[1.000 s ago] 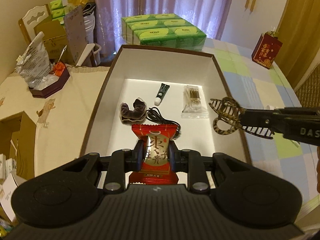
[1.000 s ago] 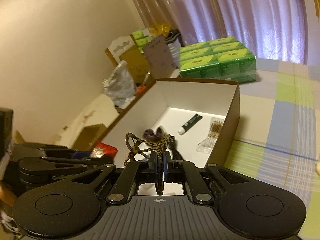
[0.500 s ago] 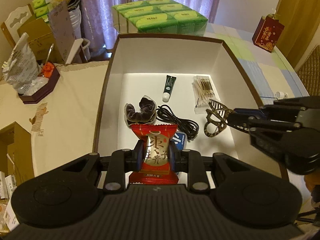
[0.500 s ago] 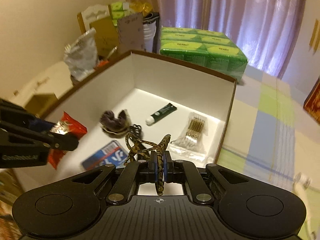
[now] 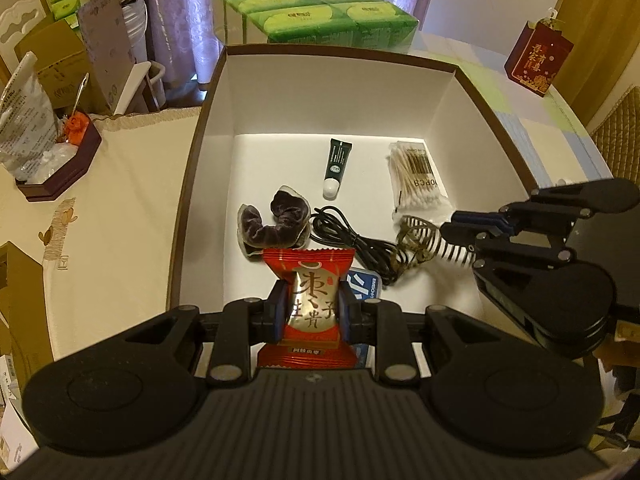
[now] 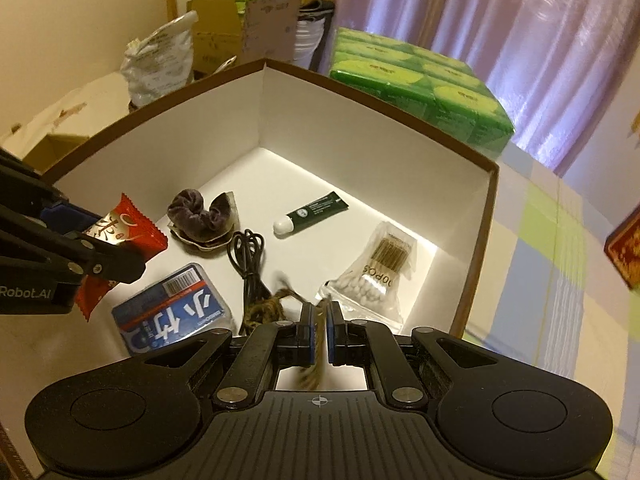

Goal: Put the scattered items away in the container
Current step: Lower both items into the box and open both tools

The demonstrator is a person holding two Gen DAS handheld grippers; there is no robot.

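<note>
A white box with a brown rim (image 5: 340,50) holds a dark scrunchie (image 5: 276,226), a black cable (image 5: 352,240), a green tube (image 5: 338,164), a bag of cotton swabs (image 5: 416,180) and a blue card pack (image 6: 172,316). My left gripper (image 5: 314,312) is shut on a red snack packet (image 5: 316,296) above the box's near end. From the right, my right gripper (image 6: 319,320) reaches into the box, shut on a tortoiseshell hair claw clip (image 5: 416,246). The clip hangs low over the cable's end and looks blurred in the right wrist view.
Green tissue packs (image 5: 316,12) stand behind the box. A red gift bag (image 5: 538,58) sits far right on the checked cloth. To the left lies a dark tray of clutter (image 5: 60,160), with cardboard boxes and a chair beyond it.
My right gripper has carried the clip from over the right rim down into the box, near the cable. My left gripper has edged forward over the box with the packet still held.
</note>
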